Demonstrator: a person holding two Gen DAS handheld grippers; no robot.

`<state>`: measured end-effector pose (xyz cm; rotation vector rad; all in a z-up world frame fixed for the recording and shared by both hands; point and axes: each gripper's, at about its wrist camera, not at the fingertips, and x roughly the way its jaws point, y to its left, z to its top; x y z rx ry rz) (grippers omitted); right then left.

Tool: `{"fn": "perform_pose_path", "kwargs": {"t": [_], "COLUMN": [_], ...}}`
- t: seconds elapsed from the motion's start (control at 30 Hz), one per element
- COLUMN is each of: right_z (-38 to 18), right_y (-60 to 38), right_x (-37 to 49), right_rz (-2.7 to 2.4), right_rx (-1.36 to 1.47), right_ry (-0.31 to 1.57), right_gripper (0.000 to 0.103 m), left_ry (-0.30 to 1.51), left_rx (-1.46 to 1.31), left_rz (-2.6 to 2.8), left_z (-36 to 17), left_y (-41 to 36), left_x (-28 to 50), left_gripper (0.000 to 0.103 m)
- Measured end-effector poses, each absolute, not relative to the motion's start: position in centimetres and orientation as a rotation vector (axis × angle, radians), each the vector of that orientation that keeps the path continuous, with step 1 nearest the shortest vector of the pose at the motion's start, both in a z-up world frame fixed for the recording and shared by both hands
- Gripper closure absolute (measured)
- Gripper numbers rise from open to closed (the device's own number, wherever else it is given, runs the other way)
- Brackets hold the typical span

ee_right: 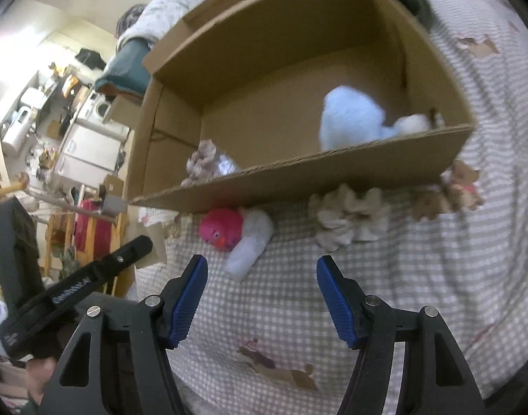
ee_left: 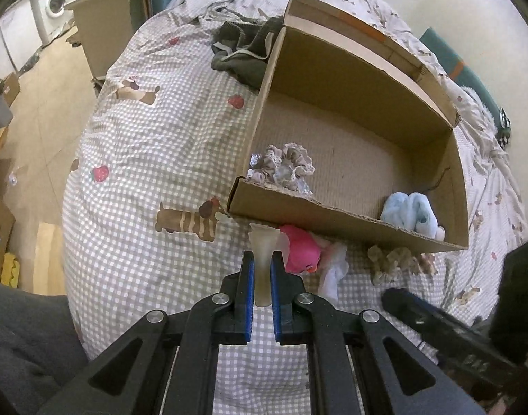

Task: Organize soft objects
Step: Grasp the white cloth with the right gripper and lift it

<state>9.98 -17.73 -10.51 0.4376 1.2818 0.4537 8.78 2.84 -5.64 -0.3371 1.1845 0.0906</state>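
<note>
— Anything in the left gripper (ee_left: 261, 259)?
— Yes. Pinched narrow on a pale frosted piece (ee_left: 263, 269), upright between the blue pads, with a flared end poking out above them. Can't tell the material.
— And the right gripper (ee_right: 262, 261)?
— Spread wide. Nothing between the pads, only checked bedspread (ee_right: 385, 311) underneath.
— Whereabouts of the box (ee_left: 333, 214)?
— On the bedspread, open side up, just beyond both grippers, near wall facing them.
— Inside it?
— A beige scrunchie (ee_left: 291, 164) tucked into the near left corner, with something clear and crinkly beside it. Blue fluff (ee_left: 411, 212) against the near wall at the right end, well apart from the scrunchie.
— Outside?
— Lined up along the foot of the near wall. First a pink toy (ee_left: 300, 250), just right of the frosted piece. Then white fluff (ee_left: 335, 269), touching the toy. Then a second scrunchie (ee_left: 392, 259) further right, apart from both.
— Anything past the box?
— A dark garment (ee_left: 243, 52), heaped at the far left corner.
</note>
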Motion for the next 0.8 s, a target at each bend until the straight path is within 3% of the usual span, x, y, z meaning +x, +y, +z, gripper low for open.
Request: {"fn": "perform_pose_path", "kwargs": {"t": [0.2,0.43,0.5,0.57,0.8], "right_z": [-13.4,-15.3,-15.3,-15.0,-11.9], "right_y": [-14.8,-12.4,-12.3,-12.7,-14.7], "right_x": [10.7,11.1,11.2,11.1,9.5], "right_rz": [0.43,0.453,0.448,0.445,0.439], "right_rx": [0.423,0.357,0.321,0.316,0.301], "right_ry": [1.351,1.361,1.353,1.351,1.321], "right_gripper": [0.051,0.053,0.079,0.091,0.093], "left_ry": [1.204,1.221,1.22,1.222,1.22], "left_rx": [-0.334,-0.338,-0.326,-0.318,-0.32], "left_rz": [0.103,0.095,0.092,0.092,0.092], "left_z": [-6.1,-6.7,-6.7,-6.8,-6.7], "left_y": [2.9,2.9,2.6,2.5,2.6], "left_x": [9.0,9.2,9.3,9.3,9.1], "left_gripper": [0.095,0.095,0.095,0.095,0.095]}}
